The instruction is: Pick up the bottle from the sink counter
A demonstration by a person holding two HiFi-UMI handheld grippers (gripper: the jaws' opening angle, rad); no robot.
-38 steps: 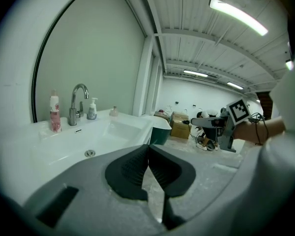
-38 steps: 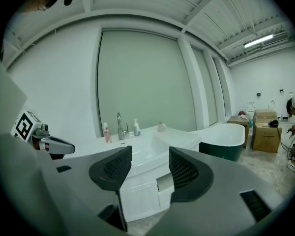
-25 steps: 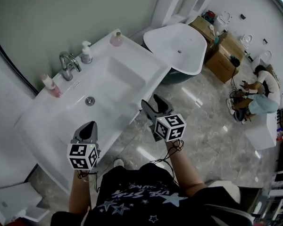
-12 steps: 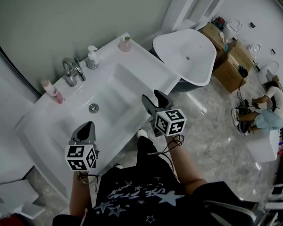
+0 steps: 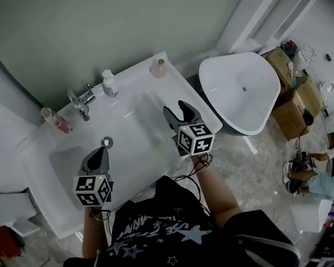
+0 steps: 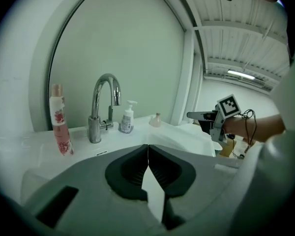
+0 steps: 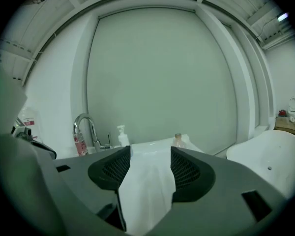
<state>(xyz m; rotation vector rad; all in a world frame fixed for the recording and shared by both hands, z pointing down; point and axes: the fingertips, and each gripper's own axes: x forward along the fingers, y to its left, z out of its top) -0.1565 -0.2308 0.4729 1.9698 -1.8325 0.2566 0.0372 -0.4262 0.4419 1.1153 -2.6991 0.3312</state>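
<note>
Three bottles stand along the back of the white sink counter (image 5: pixel 44 143): a tall pink flowered bottle (image 5: pixel 54 119) (image 6: pixel 59 127) at the left, a white pump bottle (image 5: pixel 109 83) (image 6: pixel 127 118) right of the faucet (image 5: pixel 79 102), and a small squat pink bottle (image 5: pixel 158 68) (image 7: pixel 178 140) at the far right corner. My left gripper (image 5: pixel 103 150) (image 6: pixel 147 149) hovers over the basin's near left, jaws shut and empty. Over the basin's right part my right gripper (image 5: pixel 181 109) (image 7: pixel 150 154) is open with nothing between its jaws. It points toward the back wall, well short of the bottles.
A white freestanding bathtub (image 5: pixel 242 93) stands right of the counter. Cardboard boxes (image 5: pixel 292 102) and a seated person (image 5: pixel 325 177) are further right on the marble floor. The grey wall runs close behind the bottles.
I have come closer to the sink. Both grippers, earlier at the counter's front edge, now hang over the basin. The right gripper has advanced toward the back wall.
</note>
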